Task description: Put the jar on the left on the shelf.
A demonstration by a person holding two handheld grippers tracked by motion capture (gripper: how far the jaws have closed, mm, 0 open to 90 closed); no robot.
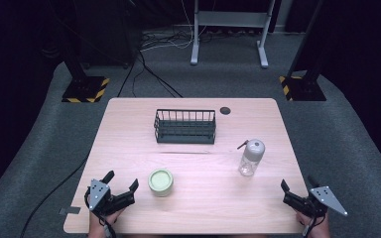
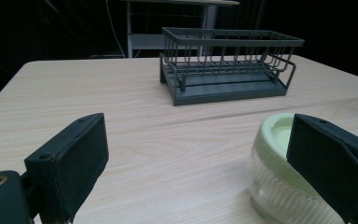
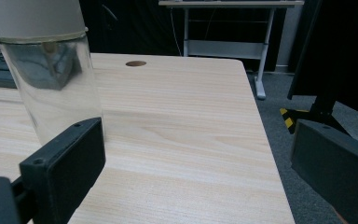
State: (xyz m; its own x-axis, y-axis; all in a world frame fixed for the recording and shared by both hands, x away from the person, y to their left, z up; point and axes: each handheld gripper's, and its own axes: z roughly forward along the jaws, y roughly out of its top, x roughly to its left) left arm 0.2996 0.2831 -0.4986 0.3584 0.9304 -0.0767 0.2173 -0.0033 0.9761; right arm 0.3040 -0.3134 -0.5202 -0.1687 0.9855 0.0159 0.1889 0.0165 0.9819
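Observation:
A small ribbed glass jar with a pale green lid (image 1: pixel 160 182) stands near the table's front, left of centre. My left gripper (image 1: pixel 122 179) is open just left of it and holds nothing. In the left gripper view the jar (image 2: pixel 272 179) sits partly behind the right-hand jaw, and the gripper (image 2: pixel 200 163) has bare table between its jaws. A clear bottle with a grey cap (image 1: pixel 251 157) stands upright at the right. My right gripper (image 1: pixel 296 182) is open near the front right corner, below and right of the bottle. In the right gripper view the bottle (image 3: pixel 51 79) rises behind the left-hand jaw of the gripper (image 3: pixel 198 172).
A black wire basket (image 1: pixel 184 126) stands empty at the table's back centre, also seen as the basket (image 2: pixel 228 65). A dark round hole (image 1: pixel 225 110) sits near the far edge. The table's right edge (image 3: pixel 265 154) runs close to my right gripper, with grey carpet beyond.

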